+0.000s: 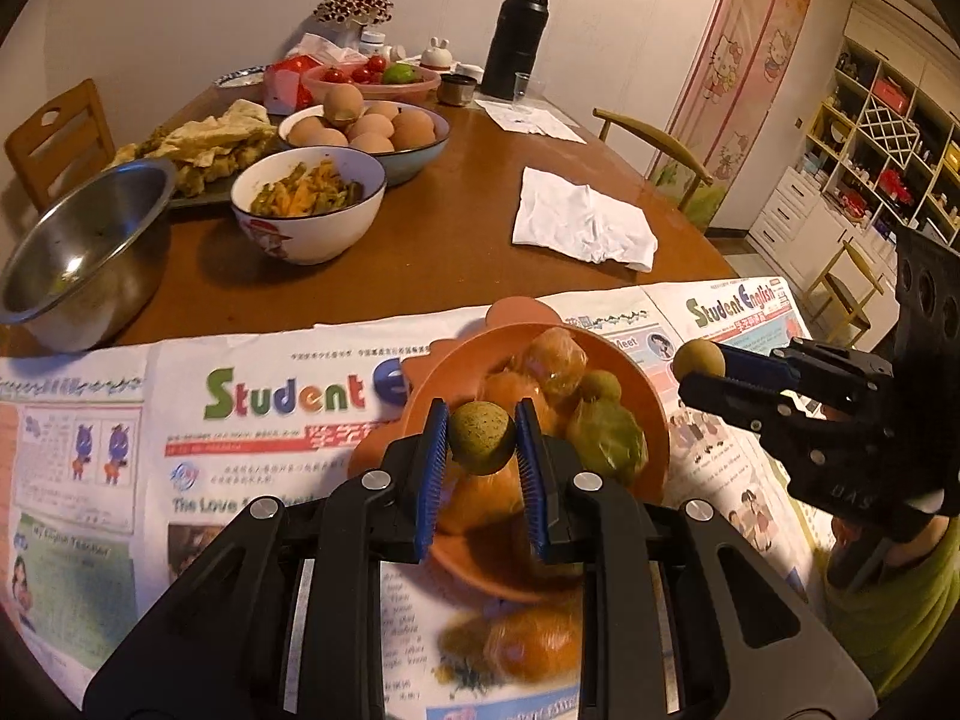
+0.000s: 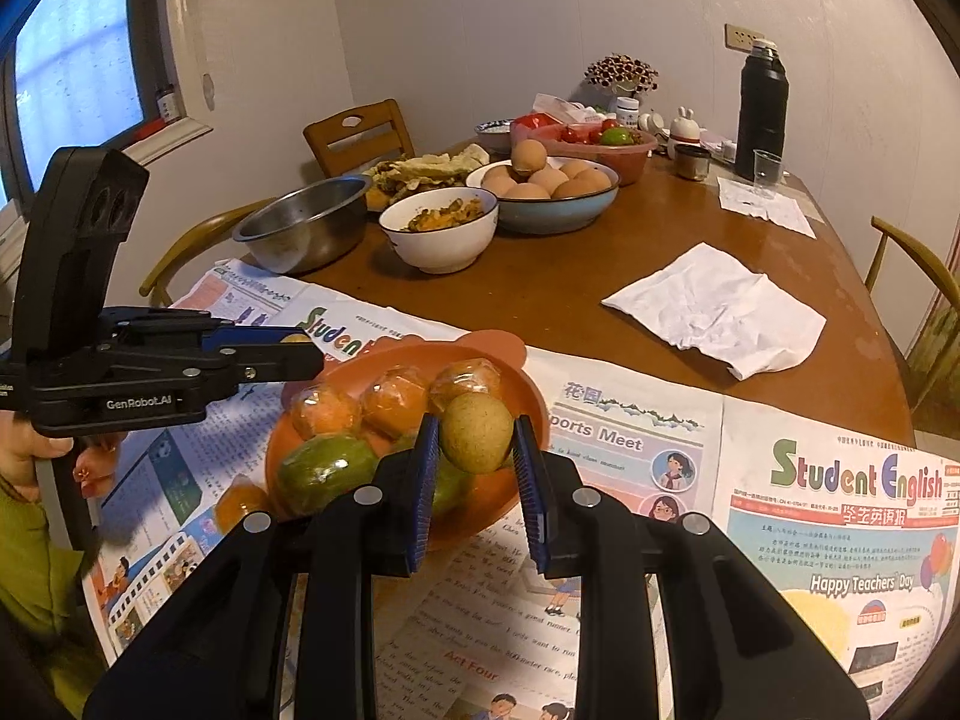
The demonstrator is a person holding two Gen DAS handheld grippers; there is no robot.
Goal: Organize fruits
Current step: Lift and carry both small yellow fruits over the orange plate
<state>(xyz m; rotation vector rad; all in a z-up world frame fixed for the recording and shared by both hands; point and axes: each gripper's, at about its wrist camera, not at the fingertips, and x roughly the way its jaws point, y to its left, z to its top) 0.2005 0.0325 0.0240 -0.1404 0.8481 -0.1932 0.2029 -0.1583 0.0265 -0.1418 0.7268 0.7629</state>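
A home dining room is shown. Beyond the fingers, a wooden table (image 1: pixel 456 228) is laid with a bowl of eggs (image 1: pixel 372 132), food bowls and a flask (image 1: pixel 517 36). Chairs are seen around it.

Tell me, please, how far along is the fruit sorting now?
Done: several wrapped orange fruits and a green fruit already lie in the orange plate. In hand: the left gripper is shut on a small round fruit, and the right gripper on another, both over the plate. Left: an orange fruit still lies on the newspaper.
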